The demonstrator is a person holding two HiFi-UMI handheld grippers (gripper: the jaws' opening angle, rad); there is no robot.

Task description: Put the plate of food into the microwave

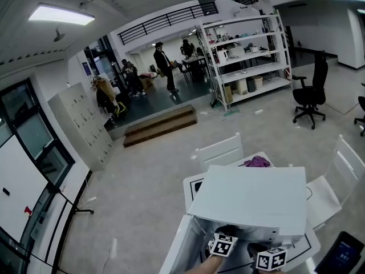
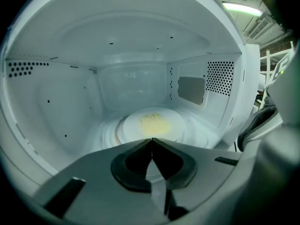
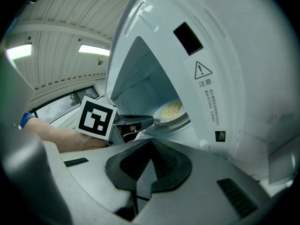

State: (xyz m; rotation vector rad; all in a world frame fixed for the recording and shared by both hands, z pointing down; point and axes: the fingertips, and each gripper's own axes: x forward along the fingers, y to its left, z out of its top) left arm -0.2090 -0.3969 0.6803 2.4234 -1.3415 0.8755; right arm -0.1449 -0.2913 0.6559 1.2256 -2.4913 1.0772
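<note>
- The plate (image 2: 151, 125) of food sits inside the microwave (image 2: 56, 102), at twelve o'clock from our left gripper (image 2: 151, 140), whose jaws are closed and empty.
- Our right gripper (image 3: 150, 142) is closed and empty too.

Open office/lab hall w/ storage shelving (image 1: 248, 53), swivel chair (image 1: 309, 96), lockers (image 1: 85, 127) & mezzanine railing (image 1: 165, 21).

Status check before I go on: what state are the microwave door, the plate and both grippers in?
Microwave door: open.
Plate of food: sitting flat inside the microwave, not gripped.
Left gripper: shut, empty, at the microwave's opening.
Right gripper: shut, empty, outside the opening.
</note>
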